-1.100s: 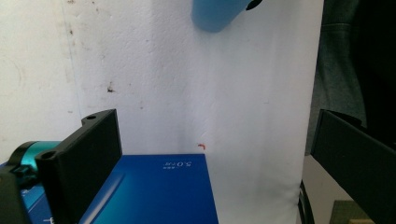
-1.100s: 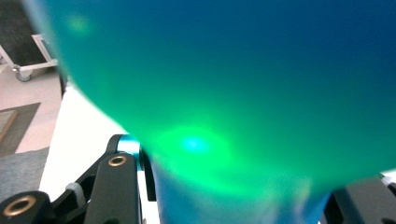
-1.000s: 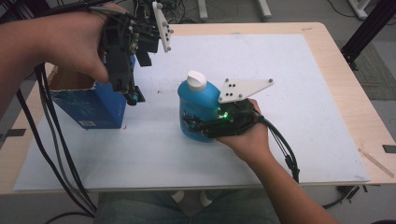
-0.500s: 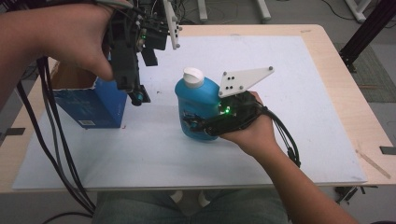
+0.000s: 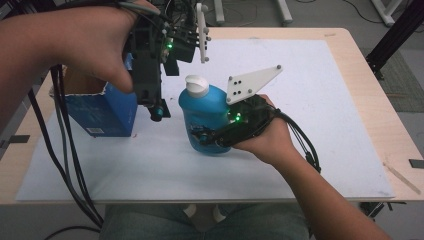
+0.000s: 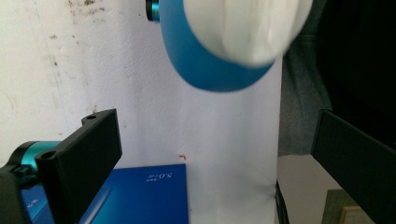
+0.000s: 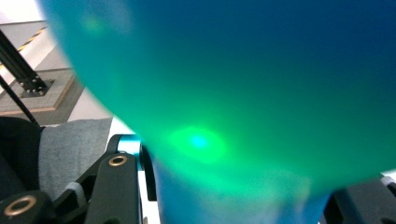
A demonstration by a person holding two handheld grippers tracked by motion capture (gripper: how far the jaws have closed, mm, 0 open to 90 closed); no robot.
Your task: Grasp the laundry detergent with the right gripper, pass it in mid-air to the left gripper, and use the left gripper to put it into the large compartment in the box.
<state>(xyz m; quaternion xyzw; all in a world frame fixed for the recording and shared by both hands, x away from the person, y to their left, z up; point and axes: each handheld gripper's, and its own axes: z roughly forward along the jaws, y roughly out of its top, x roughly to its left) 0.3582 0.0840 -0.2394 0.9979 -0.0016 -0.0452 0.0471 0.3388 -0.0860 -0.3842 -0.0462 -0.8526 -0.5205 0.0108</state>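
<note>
Counter: pale wooden counter (image 5: 350,40) under a large matte white sheet (image 5: 320,90); in the left gripper view the sheet looks grainy and specked with dirt.
Box: dark blue cardboard box (image 5: 102,112), open-topped with a torn upper edge, squared corners, white print on its side; it stands at the sheet's left, near the bottle but apart from it.
Bottle: translucent blue plastic bottle (image 5: 205,112) with rounded shoulders and a smooth glossy wall, standing upright mid-sheet, slightly left of centre.
Cap: white plastic screw cap (image 5: 197,85), short and round, seated on the bottle's neck.
Right gripper: black two-jaw right gripper (image 5: 212,137) closed around the lower body of the bottle from the person's right, clamping it; a green lamp glows on the gripper and tints the bottle wall in the right gripper view.
Left gripper: black two-jaw left gripper (image 5: 156,111) pointing down between box and bottle, jaws apart with nothing between them; the cap sits blurred at the top of its view.
Step (judgement): bring the left gripper over the cap to take it off.
Technique (judgement): hold the bottle steady and low, centre the open jaws on the cap, close squarely on its sides; the smooth wall may slip, and squeezing the soft body risks a spill once the cap loosens.
</note>
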